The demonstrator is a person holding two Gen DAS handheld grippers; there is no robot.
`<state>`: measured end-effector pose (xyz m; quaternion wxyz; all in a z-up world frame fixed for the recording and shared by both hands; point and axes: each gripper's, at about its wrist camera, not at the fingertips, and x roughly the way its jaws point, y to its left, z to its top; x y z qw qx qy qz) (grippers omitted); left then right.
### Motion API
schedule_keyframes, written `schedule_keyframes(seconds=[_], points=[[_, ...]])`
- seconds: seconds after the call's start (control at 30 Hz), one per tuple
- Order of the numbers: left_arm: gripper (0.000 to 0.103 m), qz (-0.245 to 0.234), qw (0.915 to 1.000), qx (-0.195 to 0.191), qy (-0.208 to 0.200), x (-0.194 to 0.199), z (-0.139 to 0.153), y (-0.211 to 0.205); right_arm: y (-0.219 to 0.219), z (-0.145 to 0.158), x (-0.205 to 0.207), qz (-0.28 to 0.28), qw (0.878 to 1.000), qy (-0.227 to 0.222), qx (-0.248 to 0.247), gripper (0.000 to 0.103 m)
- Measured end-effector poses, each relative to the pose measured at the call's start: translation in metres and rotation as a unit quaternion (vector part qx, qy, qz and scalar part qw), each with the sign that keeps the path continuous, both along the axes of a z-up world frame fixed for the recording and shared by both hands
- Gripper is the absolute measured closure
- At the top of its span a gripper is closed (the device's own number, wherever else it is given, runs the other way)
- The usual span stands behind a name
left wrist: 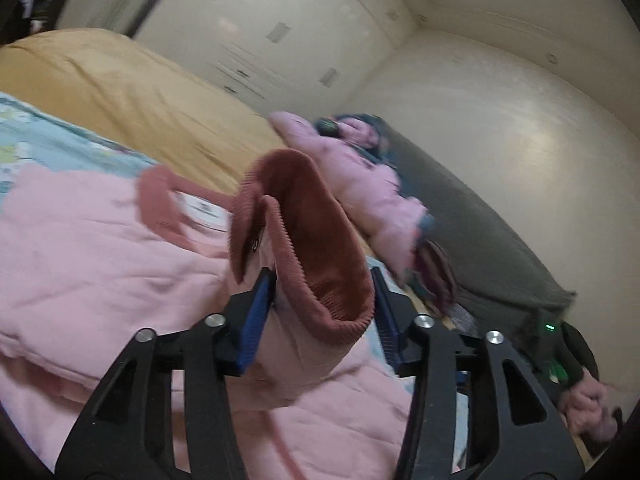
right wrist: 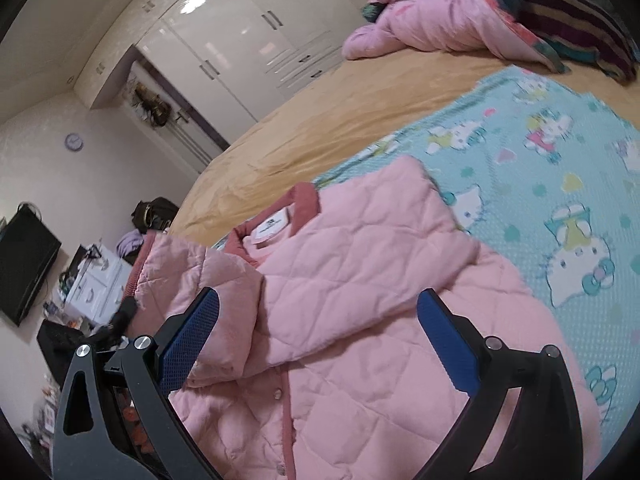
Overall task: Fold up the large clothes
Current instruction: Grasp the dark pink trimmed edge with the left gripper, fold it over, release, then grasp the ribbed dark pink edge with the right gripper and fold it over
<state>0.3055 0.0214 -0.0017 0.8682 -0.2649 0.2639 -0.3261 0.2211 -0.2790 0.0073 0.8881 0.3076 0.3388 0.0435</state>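
Left wrist view, left gripper (left wrist: pixel 320 300) jaws clenched on jacket cuff (left wrist: pixel 304 236), right gripper (right wrist: pixel 320 344) jaws released above jacket (right wrist: pixel 360 280)

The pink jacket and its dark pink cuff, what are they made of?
The pink jacket looks like soft padded fabric with a slight sheen: diamond stitch lines puff it up. Its cuff, held by the left gripper, looks like ribbed knit, showing fine ridges along its edge.

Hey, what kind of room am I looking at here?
Most likely a home bedroom: a wide bed with a cartoon-cat sheet, glossy built-in wardrobes along the wall, and a pink quilted jacket spread on the bed.
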Motion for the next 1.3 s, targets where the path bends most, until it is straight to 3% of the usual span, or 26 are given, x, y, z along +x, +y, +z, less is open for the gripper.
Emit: schedule_keyframes(seconds=[0.07,0.17,0.37,0.43,0.5,0.53,0.63,0.73,0.83,0.9,0.93,1.07,1.23,1.3], points=[[0.059,-0.021,0.9997,0.007,0.0,-0.002,0.0,-0.012,-0.004,-0.006,-0.003,-0.007,1.0,0.006,0.005,0.004],[0.04,-0.061,0.998,0.012,0.01,-0.003,-0.003,-0.03,-0.009,-0.012,-0.004,-0.013,1.0,0.011,0.013,0.004],[0.031,-0.074,0.9965,0.034,0.016,-0.003,-0.006,-0.04,-0.016,-0.015,-0.005,-0.017,1.0,0.012,0.019,0.004],[0.025,-0.05,0.9978,0.044,0.01,-0.002,-0.004,-0.027,-0.016,-0.016,-0.002,-0.012,1.0,0.015,0.02,0.004],[0.011,-0.006,0.9974,0.071,0.011,0.0,-0.002,-0.01,-0.015,-0.022,0.007,0.004,0.999,0.028,0.032,0.004],[0.009,0.023,0.9952,0.094,0.013,0.003,-0.001,-0.001,-0.015,-0.025,0.011,0.005,0.999,0.034,0.04,0.004],[0.009,0.112,0.978,0.173,0.033,0.013,-0.003,0.028,-0.012,-0.034,0.027,0.021,0.996,0.05,0.067,0.004],[0.009,0.176,0.9568,0.224,0.056,0.022,-0.009,0.058,-0.006,-0.04,0.046,0.035,0.994,0.058,0.091,0.004],[0.009,0.209,0.9482,0.228,0.073,0.026,-0.012,0.086,-0.006,-0.045,0.067,0.034,0.993,0.063,0.095,0.004],[0.009,0.22,0.9481,0.216,0.078,0.025,-0.013,0.101,-0.006,-0.049,0.083,0.03,0.993,0.069,0.089,0.005],[0.009,0.225,0.9476,0.212,0.079,0.024,-0.012,0.107,-0.005,-0.052,0.089,0.032,0.993,0.075,0.085,0.008],[0.009,0.239,0.9442,0.212,0.082,0.023,-0.009,0.119,0.002,-0.068,0.108,0.042,0.992,0.1,0.065,0.049],[0.009,0.236,0.9438,0.218,0.079,0.025,-0.008,0.117,0.012,-0.058,0.108,0.06,0.996,0.064,0.019,0.094],[0.009,0.235,0.9419,0.227,0.075,0.025,-0.008,0.113,0.018,-0.036,0.103,0.075,0.997,0.023,-0.016,0.096]])
